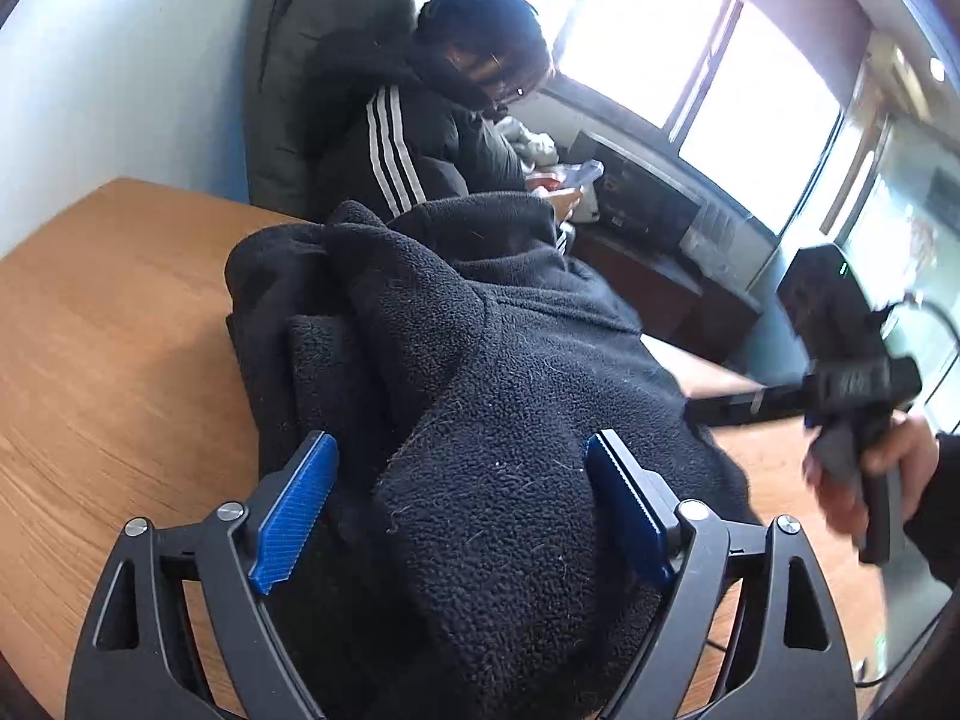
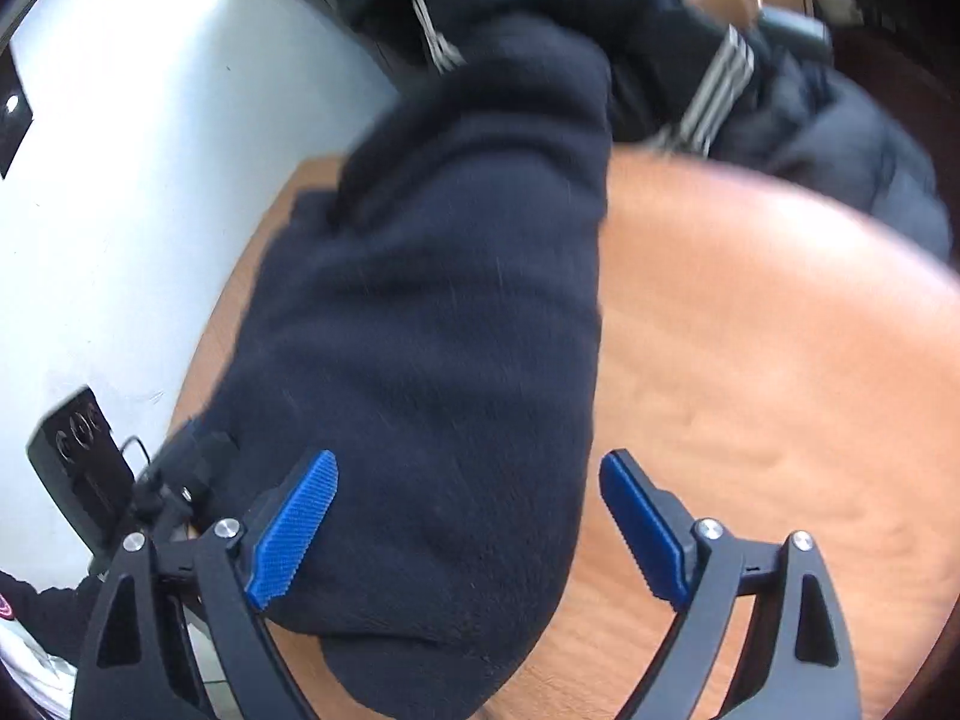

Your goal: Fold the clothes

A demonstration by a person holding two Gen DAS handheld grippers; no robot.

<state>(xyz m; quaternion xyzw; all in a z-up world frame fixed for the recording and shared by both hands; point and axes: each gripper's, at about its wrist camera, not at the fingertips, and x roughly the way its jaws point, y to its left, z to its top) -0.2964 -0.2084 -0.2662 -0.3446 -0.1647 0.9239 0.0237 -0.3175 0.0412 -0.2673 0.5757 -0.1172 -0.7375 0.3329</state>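
right-wrist view blurred, fleece garment (image 2: 432,330) cut off below

a black fleece garment (image 1: 480,408) lies bunched in thick, rumpled folds on the wooden table (image 1: 108,324).

Office-like room: wooden desk (image 1: 108,312), big windows (image 1: 690,48), electronic equipment (image 1: 648,192) on sideboard, seated person (image 1: 432,138).

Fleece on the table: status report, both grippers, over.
Left gripper open, jaws astride black fleece. Right gripper open over it, holding nothing. Fleece bunched on wooden table. Seated person beyond.
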